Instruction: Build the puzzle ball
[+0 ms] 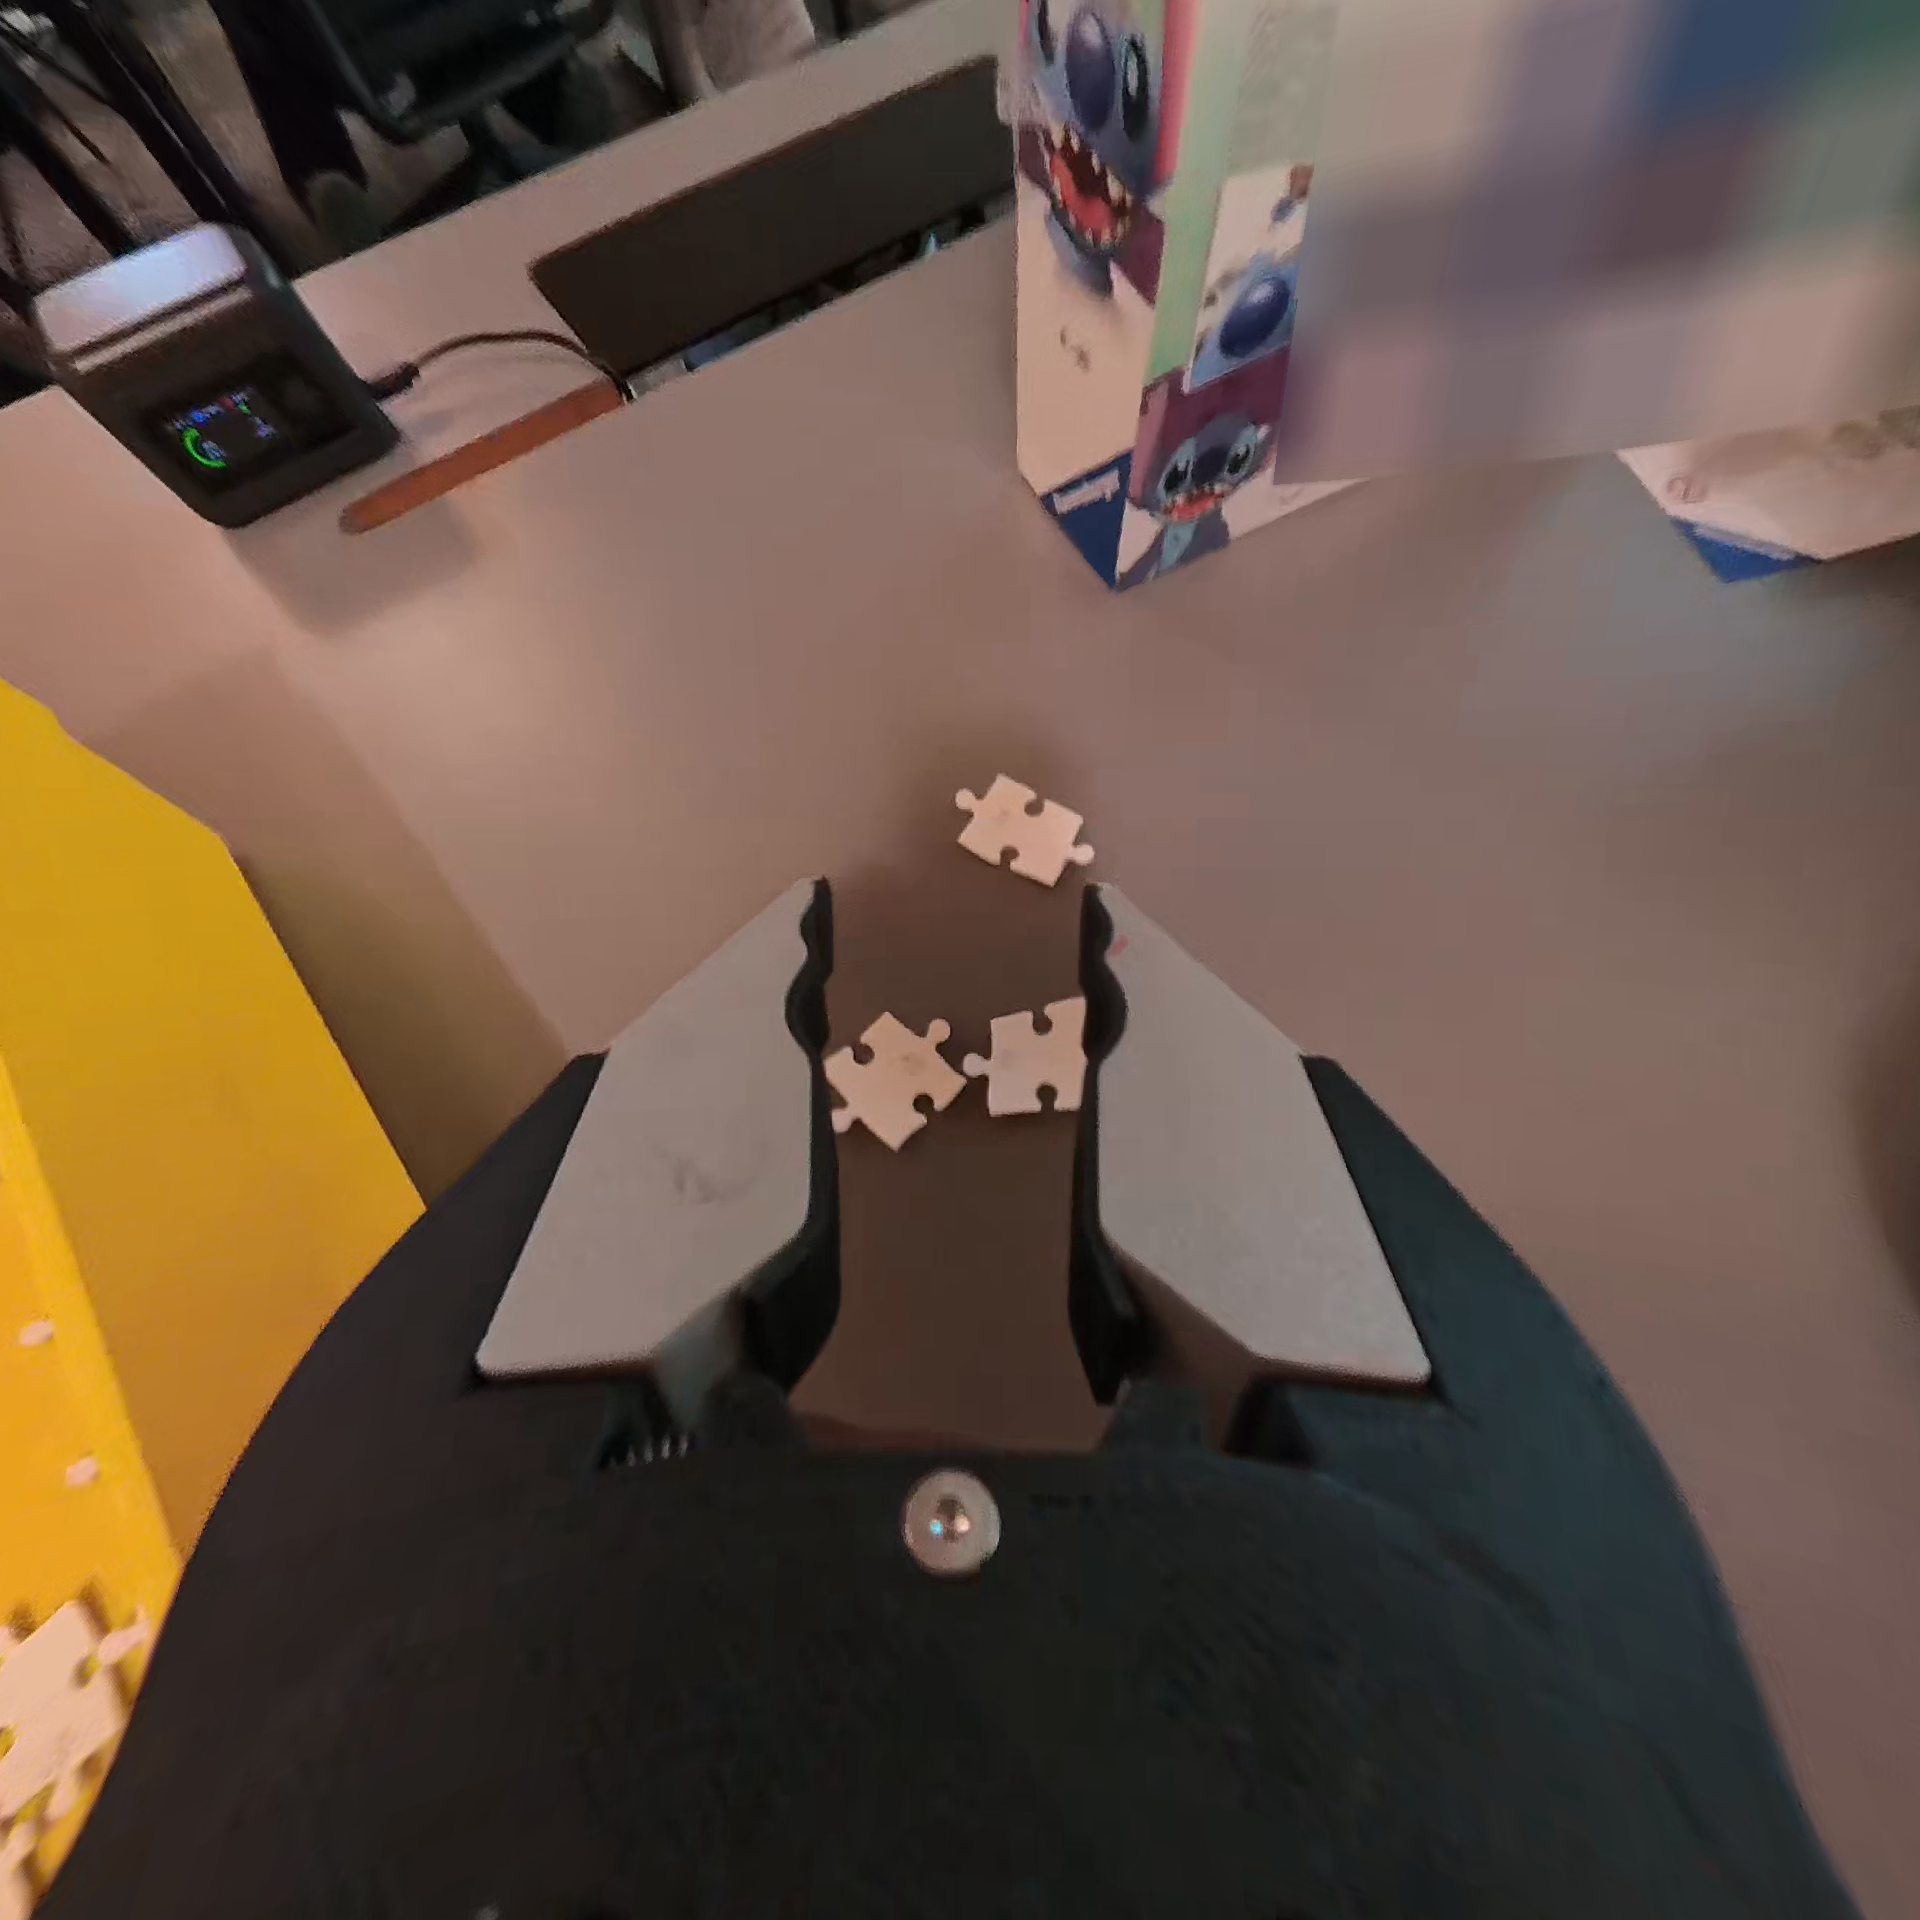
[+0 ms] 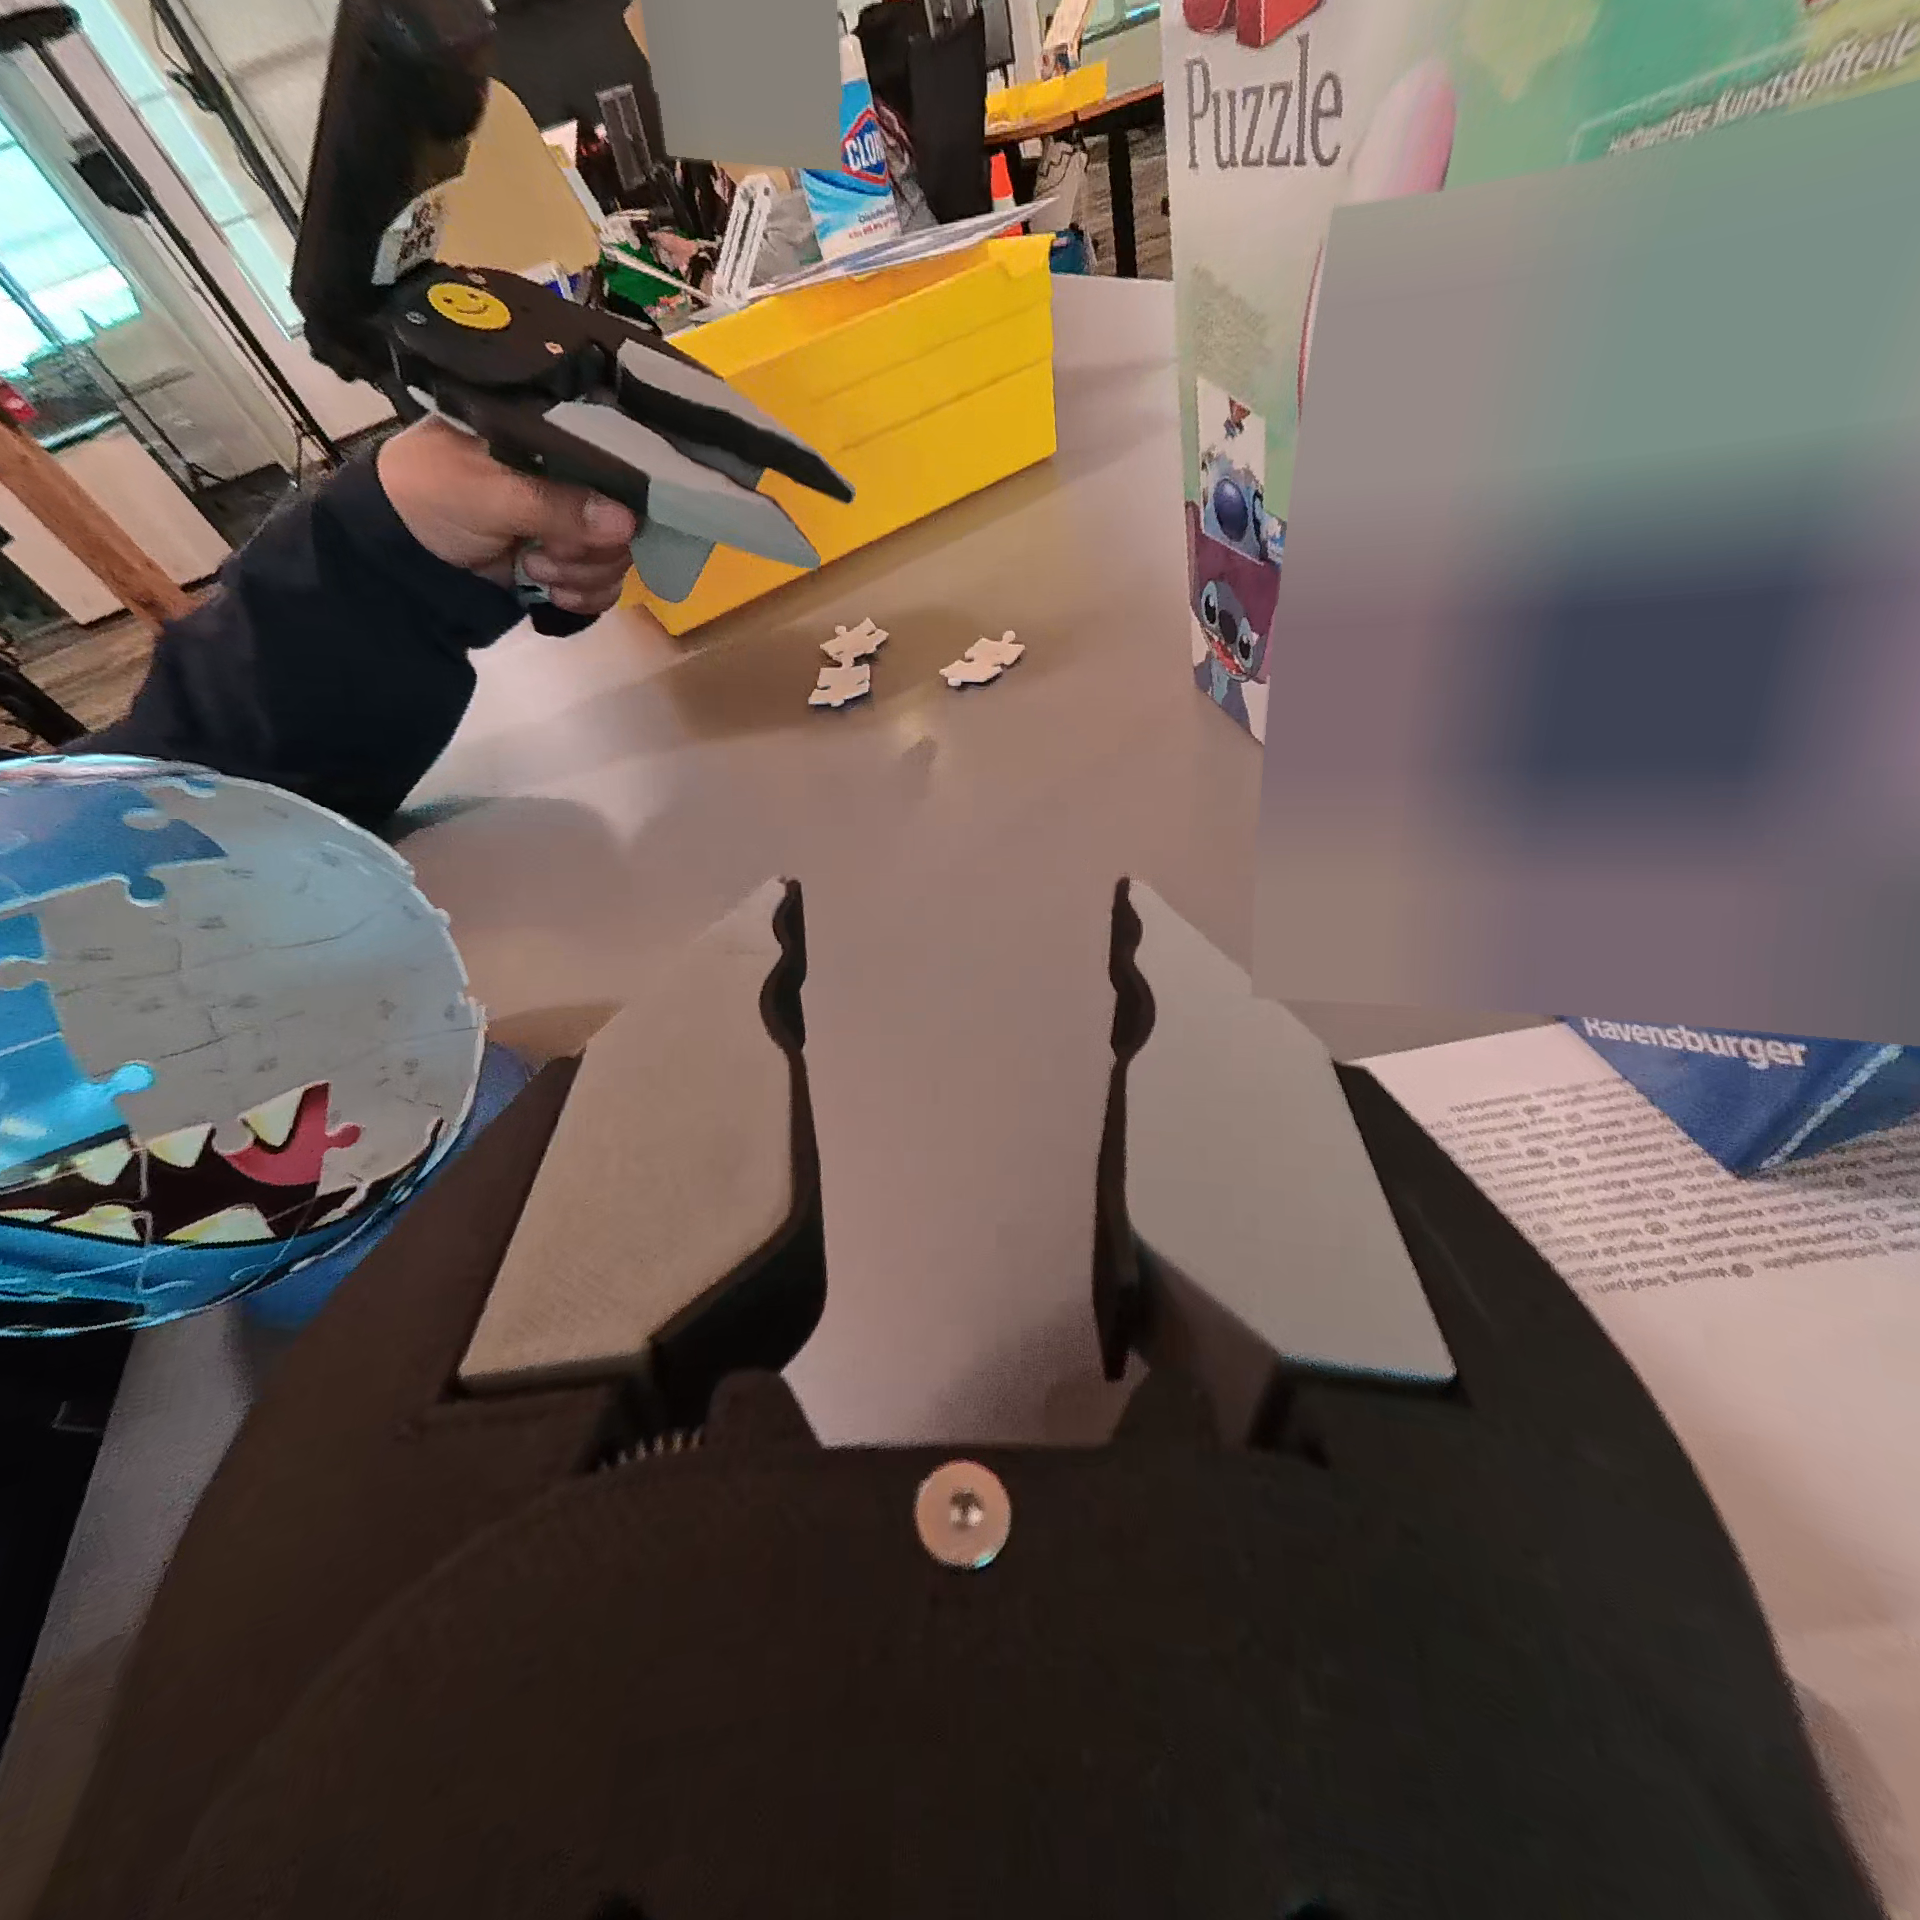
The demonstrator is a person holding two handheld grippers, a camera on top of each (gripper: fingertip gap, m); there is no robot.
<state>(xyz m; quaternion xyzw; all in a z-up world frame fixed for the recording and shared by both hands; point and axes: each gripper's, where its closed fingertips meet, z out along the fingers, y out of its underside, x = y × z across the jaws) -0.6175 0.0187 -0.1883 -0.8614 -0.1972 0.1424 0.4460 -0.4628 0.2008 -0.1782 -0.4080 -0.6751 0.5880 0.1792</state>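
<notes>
Three white puzzle pieces lie face down on the grey table. In the left wrist view two pieces [image 1: 896, 1078] [image 1: 1032, 1056] sit between my open fingers, and a third piece [image 1: 1022, 829] lies just beyond the tips. My left gripper [image 1: 956, 899] is open and empty above them; it also shows in the right wrist view [image 2: 826, 525], held by a hand. The pieces show there too [image 2: 850, 660] [image 2: 982, 660]. The part-built puzzle ball [image 2: 208, 1039], blue and grey with teeth, sits at the left. My right gripper [image 2: 956, 894] is open and empty over bare table.
A yellow bin [image 2: 894, 405] stands behind the pieces; its wall [image 1: 125, 1039] holds more pieces at left. The tall puzzle box [image 1: 1143, 291] stands at the back right. A printed leaflet [image 2: 1662, 1195] lies at right. A black device with a screen [image 1: 208, 384] sits far left. My hands' fingertips stand some 25 centimeters from each other.
</notes>
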